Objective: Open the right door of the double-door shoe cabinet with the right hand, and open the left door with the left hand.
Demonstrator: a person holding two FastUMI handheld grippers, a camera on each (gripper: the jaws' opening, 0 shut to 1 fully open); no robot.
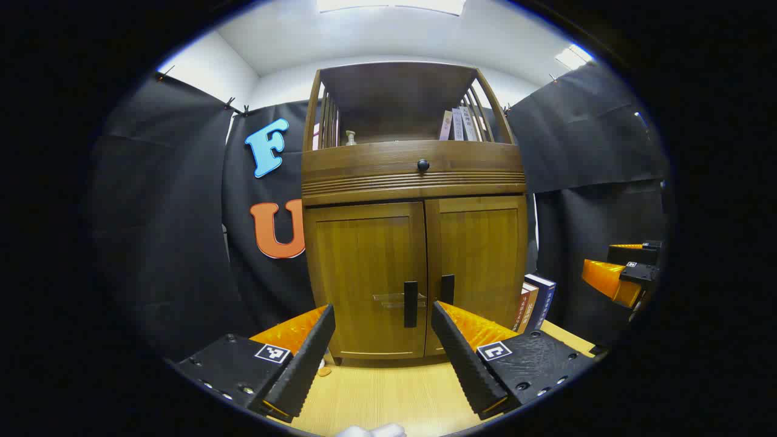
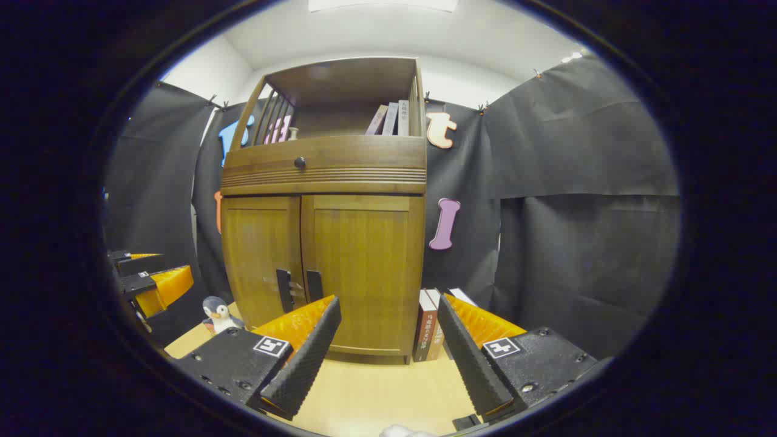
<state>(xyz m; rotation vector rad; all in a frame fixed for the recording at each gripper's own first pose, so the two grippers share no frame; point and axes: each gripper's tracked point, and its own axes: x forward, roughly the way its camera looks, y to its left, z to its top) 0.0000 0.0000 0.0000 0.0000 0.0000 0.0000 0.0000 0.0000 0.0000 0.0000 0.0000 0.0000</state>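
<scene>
— Black cloth walled the booth, and the shoe cabinet (image 1: 414, 243) stood at the table's (image 1: 376, 394) far edge, didn't it?

— Yes. We saw the right door (image 1: 476, 267) and left door (image 1: 367, 273) both closed, their handles (image 1: 411, 303) side by side at the middle seam.

— And our tongs?

— Left gripper (image 1: 383, 340) and right gripper (image 2: 388, 340) were both spread wide, grasping nothing, short of the doors. Books (image 2: 428, 331) leaned by the cabinet's right side; a toy penguin (image 2: 217, 314) sat near the left.

— The risk?

— With handles so close together, we judged one finger could catch the wrong door.
</scene>
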